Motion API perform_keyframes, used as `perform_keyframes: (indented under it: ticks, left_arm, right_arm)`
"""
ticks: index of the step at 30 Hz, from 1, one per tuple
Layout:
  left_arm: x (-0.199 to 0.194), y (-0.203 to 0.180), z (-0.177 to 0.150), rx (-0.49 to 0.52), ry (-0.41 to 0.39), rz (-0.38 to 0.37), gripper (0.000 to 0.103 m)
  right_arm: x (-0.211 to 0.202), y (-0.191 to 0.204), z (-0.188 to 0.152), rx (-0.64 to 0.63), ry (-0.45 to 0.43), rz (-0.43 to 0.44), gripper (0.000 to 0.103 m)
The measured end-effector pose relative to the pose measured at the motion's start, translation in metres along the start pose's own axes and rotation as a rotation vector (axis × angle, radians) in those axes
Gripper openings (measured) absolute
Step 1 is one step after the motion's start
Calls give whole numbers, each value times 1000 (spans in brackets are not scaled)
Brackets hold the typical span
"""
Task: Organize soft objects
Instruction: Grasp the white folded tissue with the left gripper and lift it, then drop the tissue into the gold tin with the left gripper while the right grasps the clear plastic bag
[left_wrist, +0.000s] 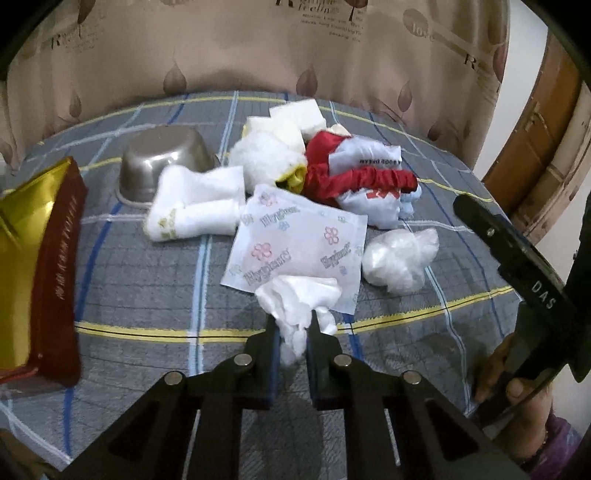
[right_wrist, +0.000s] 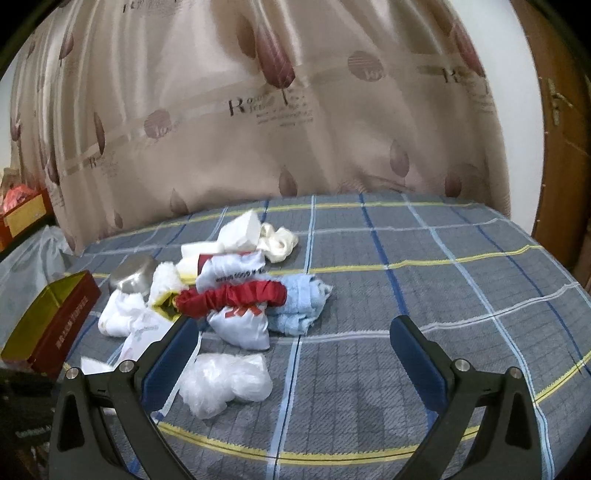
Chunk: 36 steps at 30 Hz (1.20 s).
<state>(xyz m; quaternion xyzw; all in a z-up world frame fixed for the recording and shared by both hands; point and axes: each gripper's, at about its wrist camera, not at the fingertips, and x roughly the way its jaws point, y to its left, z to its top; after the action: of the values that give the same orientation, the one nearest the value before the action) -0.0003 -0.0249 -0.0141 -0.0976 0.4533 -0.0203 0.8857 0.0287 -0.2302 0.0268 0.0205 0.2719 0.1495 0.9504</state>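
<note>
Your left gripper (left_wrist: 291, 325) has its fingers clamped on a crumpled white tissue (left_wrist: 299, 299); the wad bulges out above the fingertips and a tail hangs down between them, over the near edge of the flowered Hygiene packet (left_wrist: 295, 240) on the plaid-covered bed (left_wrist: 147, 295). Your right gripper (right_wrist: 295, 339) has its fingers spread wide with nothing between them, only bare cover. The crumpled clear plastic bag (right_wrist: 225, 380) lies just inside its left finger (right_wrist: 173, 354), apart from the right one. The red-and-gold box (left_wrist: 48, 266) stands open at the far left.
</note>
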Motion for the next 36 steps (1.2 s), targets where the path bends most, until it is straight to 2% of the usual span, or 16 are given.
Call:
perform_keyframes:
  ticks: [2, 6, 9, 14, 19, 23, 27, 32, 36]
  left_arm:
    - [-7, 1, -1, 0, -14, 11, 12]
    - [-22, 4, 1, 0, -45, 41, 12]
    - [-30, 9, 2, -1, -64, 48, 12]
    - [-41, 16, 5, -6, -85, 74, 12]
    - [-56, 36, 12, -30, -104, 103, 12]
    - [-74, 68, 23, -86, -119, 131, 12]
    - [-96, 115, 40, -154, -141, 194, 12]
    - [-102, 177, 59, -203, -117, 296, 12]
    - [-90, 213, 68, -212, -73, 355, 12]
  right_arm:
    - [3, 1, 1, -21, 53, 14, 103]
    - [-5, 7, -7, -125, 90, 47, 103]
    - [-7, 12, -16, -193, 118, 37, 103]
    - [-1, 13, -25, -206, 194, 52, 103]
    - [3, 23, -18, -235, 204, 62, 103]
    - [10, 35, -17, -278, 215, 59, 103]
    - [19, 42, -16, -304, 238, 57, 103]
    - [25, 42, -11, -297, 257, 71, 103]
    - [31, 38, -6, -279, 273, 76, 102]
